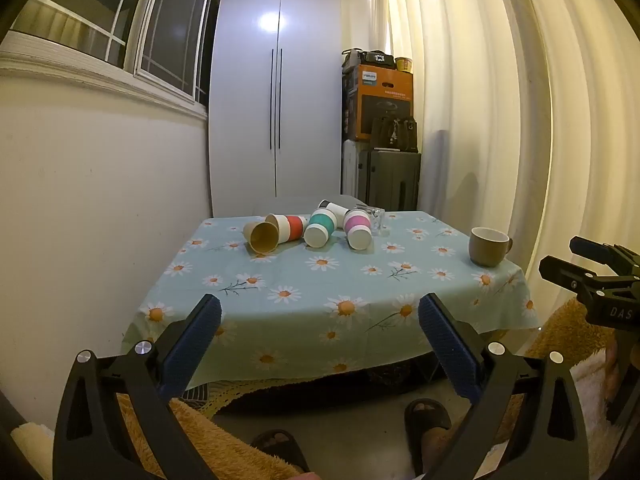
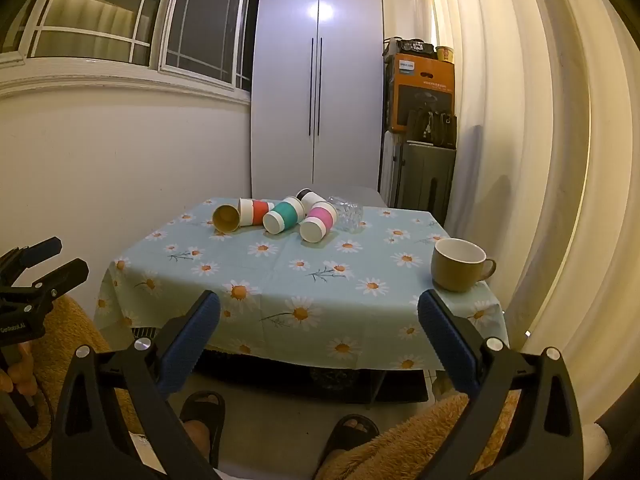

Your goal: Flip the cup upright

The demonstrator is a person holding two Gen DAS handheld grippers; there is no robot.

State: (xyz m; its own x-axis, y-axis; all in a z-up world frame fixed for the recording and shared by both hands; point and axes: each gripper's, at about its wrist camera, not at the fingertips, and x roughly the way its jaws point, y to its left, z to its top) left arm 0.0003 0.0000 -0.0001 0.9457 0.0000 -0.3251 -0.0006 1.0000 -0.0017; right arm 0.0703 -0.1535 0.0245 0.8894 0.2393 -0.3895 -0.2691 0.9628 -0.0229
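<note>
Approaching: both claws hang short of the counter (image 1: pixel 280 280), well apart from the cups, so the reach has not begun.
Left claw (image 1: pixel 320 316): jaws spread wide, holding nothing.
Right claw (image 2: pixel 320 314): jaws spread wide, likewise empty.
Tipped cups: five paper cups lie on their sides in a cluster at the far end: a tan cup (image 1: pixel 262 236), a red-banded cup (image 1: pixel 290 228), a teal-banded cup (image 1: pixel 320 229), a pink-banded cup (image 1: pixel 356 232) and a dark-rimmed cup (image 1: pixel 332 207) behind.
Grip advice: probably take one cup across its banded middle (thin paper crushes easily), then rotate until the mouth faces up.
Contents: the tan cup's mouth shows empty; the others cannot be judged.
Mug (image 2: pixel 460 264): upright near the right edge, interior apparently empty.
Glass (image 2: pixel 350 212): clear, beside the pink-banded cup, nothing visible inside.
</note>
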